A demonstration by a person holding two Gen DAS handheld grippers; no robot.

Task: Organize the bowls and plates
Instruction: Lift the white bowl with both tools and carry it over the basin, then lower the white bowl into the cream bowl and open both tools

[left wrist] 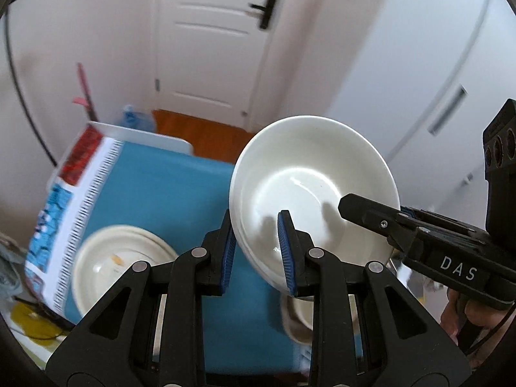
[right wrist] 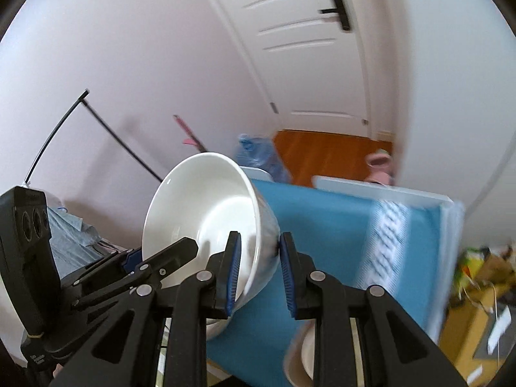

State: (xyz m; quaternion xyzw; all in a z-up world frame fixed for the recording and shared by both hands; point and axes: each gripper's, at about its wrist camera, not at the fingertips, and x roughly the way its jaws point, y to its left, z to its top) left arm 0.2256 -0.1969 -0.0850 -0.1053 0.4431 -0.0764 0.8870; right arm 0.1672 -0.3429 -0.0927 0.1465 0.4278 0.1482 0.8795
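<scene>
Left gripper: blue-padded fingers pinching the near rim of a white ceramic bowl, one pad inside the wall, one outside. The bowl is held in the air, tilted, its mouth turned toward the camera.

Right gripper: blue pads straddling the opposite rim of the same bowl, one inside, one outside. The inner pad looks to touch the wall; whether the outer one is pressed home cannot be told. Its black body bears the white letters "DAS".

Bowl, handling: judged rigid, glazed and slick, moderately heavy, breakable if dropped or knocked. A thin rim is the only purchase; hold deep on the wall and keep both sides level, since a tilted bowl may swing on the pads.

Below: a table with a blue cover. Toward its near left corner sits a stack of cream plates. At its near edge, under the held bowl, part of another cream dish shows, mostly hidden.

Along the cover's left edge runs a printed strip in red, white and light blue; its writing is too blurred to read.

Beyond: white panelled door with a black handle, wooden floor.
</scene>
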